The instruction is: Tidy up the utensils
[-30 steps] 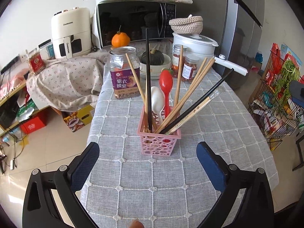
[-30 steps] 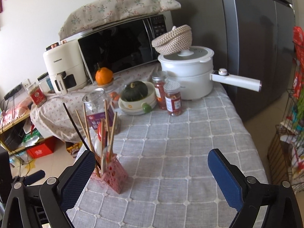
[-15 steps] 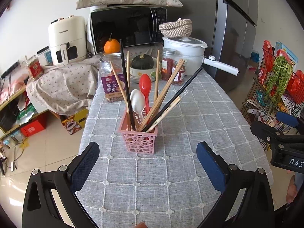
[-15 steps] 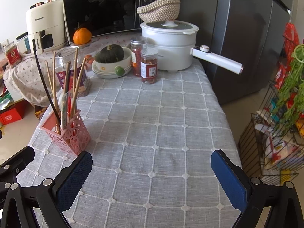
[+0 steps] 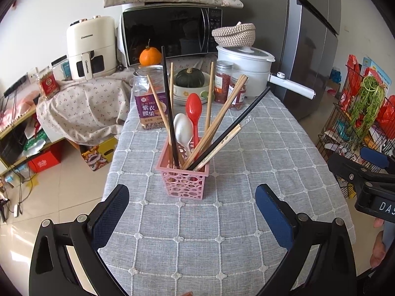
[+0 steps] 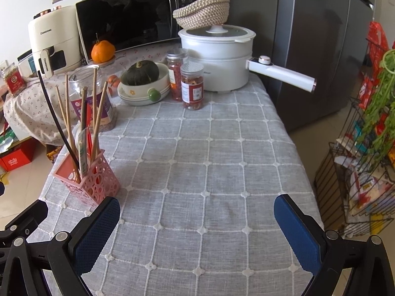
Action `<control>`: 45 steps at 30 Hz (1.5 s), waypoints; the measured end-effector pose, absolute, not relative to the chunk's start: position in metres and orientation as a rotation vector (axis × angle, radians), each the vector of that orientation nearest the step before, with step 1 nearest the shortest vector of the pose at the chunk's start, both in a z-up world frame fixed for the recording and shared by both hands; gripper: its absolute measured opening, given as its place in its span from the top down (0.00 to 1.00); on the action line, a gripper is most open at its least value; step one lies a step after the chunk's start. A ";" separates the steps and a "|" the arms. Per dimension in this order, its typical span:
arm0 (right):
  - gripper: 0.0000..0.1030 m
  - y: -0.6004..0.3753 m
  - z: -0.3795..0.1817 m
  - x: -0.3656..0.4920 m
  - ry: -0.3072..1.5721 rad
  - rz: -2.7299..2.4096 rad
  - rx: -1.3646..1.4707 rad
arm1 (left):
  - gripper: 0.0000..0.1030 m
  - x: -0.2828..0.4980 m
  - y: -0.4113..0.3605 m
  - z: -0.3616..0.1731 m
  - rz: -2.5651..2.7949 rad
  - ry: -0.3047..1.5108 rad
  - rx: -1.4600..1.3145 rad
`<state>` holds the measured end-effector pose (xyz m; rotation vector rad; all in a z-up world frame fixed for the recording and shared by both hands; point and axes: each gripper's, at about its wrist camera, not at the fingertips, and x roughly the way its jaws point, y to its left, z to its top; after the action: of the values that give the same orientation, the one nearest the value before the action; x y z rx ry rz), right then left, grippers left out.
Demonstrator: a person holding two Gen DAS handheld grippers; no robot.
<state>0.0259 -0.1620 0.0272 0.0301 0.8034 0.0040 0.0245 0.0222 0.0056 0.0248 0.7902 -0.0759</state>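
Left wrist view: pink basket (image 5: 184,181) of upright, fanned chopsticks (image 5: 217,125) and spoons stands on the table (image 5: 222,222) dead ahead of the left tongs (image 5: 192,218), nearer than the right tongs (image 6: 196,229); both gape empty

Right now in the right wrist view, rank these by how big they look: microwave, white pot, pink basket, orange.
1. Microwave, though it stands farthest back.
2. White pot, handle included.
3. Pink basket; being much nearer the camera inflates it, so its rank against the pot is unsure.
4. Orange, clearly smallest.
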 end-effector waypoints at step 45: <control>0.01 -0.158 0.024 0.028 0.819 0.007 0.050 | 0.00 0.023 0.018 0.008 -0.083 0.779 0.037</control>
<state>0.0281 -0.1581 0.0237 0.0504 0.8189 0.0071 0.0233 0.0182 0.0075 0.0374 0.7792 -0.0833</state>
